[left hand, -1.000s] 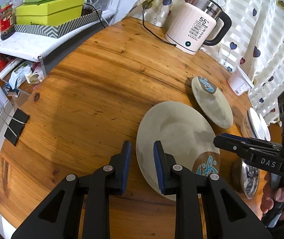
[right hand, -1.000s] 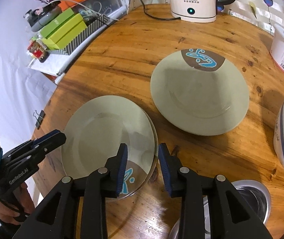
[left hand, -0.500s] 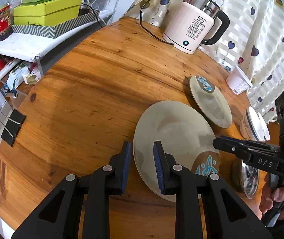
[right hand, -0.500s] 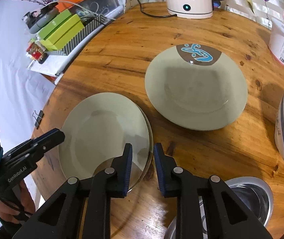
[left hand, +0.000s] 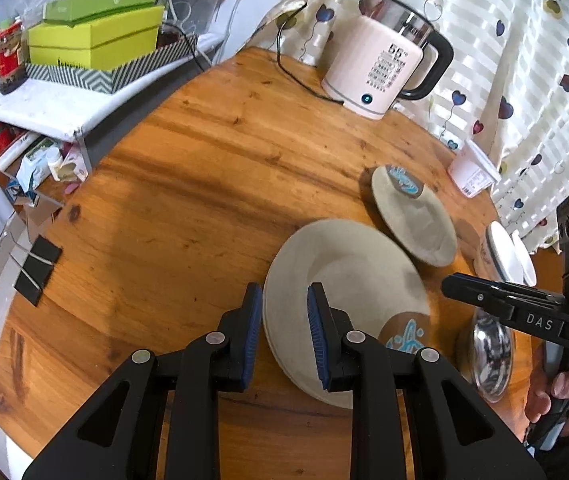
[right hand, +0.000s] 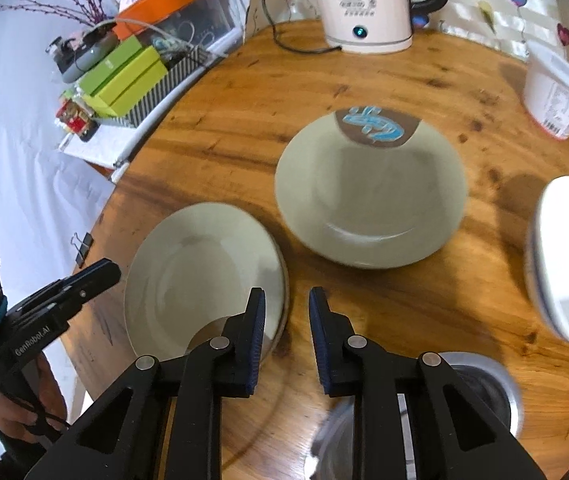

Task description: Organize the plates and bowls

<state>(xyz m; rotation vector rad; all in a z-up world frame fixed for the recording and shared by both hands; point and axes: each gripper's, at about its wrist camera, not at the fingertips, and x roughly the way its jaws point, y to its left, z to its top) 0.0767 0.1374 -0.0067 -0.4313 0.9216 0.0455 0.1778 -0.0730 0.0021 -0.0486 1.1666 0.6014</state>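
Observation:
A stack of grey-green plates (left hand: 348, 288) (right hand: 204, 272) lies near the table's front edge. My left gripper (left hand: 284, 316) is open with its jaws astride the stack's rim, not clamped. My right gripper (right hand: 286, 316) is open and empty, its jaws just right of the stack's edge. A third grey-green plate (right hand: 370, 196) (left hand: 414, 216) with a brown and blue mark lies apart, farther back. A white bowl with a blue rim (right hand: 568, 264) (left hand: 504, 252) and a steel bowl (right hand: 480, 384) (left hand: 488, 352) sit to the right.
A white electric kettle (left hand: 384, 68) with its cord stands at the back of the round wooden table (left hand: 188, 184). A white plastic tub (right hand: 556, 96) is at the back right. A shelf with green boxes (left hand: 92, 44) lies left of the table.
My right gripper has opened slightly and shifted right, off the stack's rim. My left gripper has moved onto the stack's rim. The plates have not moved.

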